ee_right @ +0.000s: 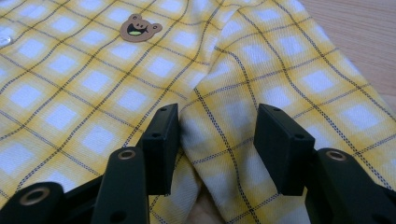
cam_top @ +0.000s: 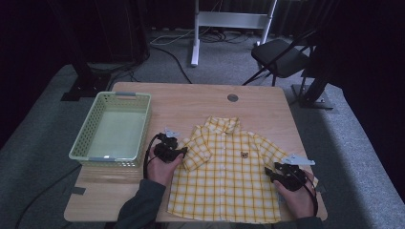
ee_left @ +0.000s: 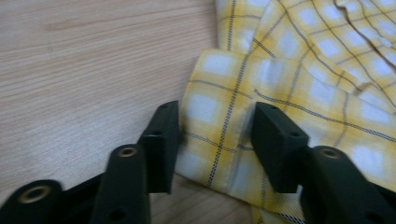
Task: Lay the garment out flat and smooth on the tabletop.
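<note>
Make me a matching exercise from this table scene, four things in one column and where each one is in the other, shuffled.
1. basket
2. shirt
3. left gripper
4. right gripper

a. jaws astride the shirt's sleeve on the person's left
b. flat mid-table, bear patch up
c. on the table's left side
d. jaws astride the shirt's sleeve on the person's right

Pairs: 1-c, 2-b, 3-a, 4-d

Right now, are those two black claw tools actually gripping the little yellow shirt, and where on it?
Not yet. The left gripper straddles the cuff of one sleeve of the shirt, the right gripper the other sleeve; both stand open, pads not pressing the cloth.
</note>
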### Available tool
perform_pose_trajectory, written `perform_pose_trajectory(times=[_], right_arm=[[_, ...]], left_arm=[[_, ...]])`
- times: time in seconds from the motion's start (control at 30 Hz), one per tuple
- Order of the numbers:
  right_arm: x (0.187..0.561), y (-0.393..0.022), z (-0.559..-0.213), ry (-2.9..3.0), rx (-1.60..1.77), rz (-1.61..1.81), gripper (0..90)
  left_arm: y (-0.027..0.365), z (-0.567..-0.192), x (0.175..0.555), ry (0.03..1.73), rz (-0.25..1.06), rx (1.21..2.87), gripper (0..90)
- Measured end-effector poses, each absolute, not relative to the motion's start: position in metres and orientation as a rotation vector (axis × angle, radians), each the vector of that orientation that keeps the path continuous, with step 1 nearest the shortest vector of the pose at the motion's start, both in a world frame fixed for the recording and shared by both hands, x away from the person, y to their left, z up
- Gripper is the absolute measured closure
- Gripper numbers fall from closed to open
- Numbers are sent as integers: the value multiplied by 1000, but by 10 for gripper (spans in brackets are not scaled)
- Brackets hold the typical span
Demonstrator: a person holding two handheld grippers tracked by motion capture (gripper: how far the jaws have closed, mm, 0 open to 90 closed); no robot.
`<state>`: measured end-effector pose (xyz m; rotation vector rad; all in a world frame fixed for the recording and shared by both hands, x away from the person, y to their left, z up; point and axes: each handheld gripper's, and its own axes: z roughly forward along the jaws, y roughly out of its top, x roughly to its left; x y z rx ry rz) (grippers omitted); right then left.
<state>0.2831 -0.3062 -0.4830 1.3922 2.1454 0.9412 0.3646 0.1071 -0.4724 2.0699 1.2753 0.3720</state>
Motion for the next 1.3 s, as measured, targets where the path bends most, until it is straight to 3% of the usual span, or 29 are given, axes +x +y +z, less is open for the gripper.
perform_pose_trajectory(times=[0.23, 0.47, 1.3], right_arm=[[283, -306, -483, 2142, 1392, 945, 490], [282, -306, -484, 2140, 1387, 945, 485], [283, -305, -484, 2132, 1391, 935, 494]], left_arm=[[109, -472, 358, 1283, 379, 2078, 682], [112, -471, 348, 1285, 385, 2082, 743], [141, -465, 286, 1322, 445, 2038, 745]])
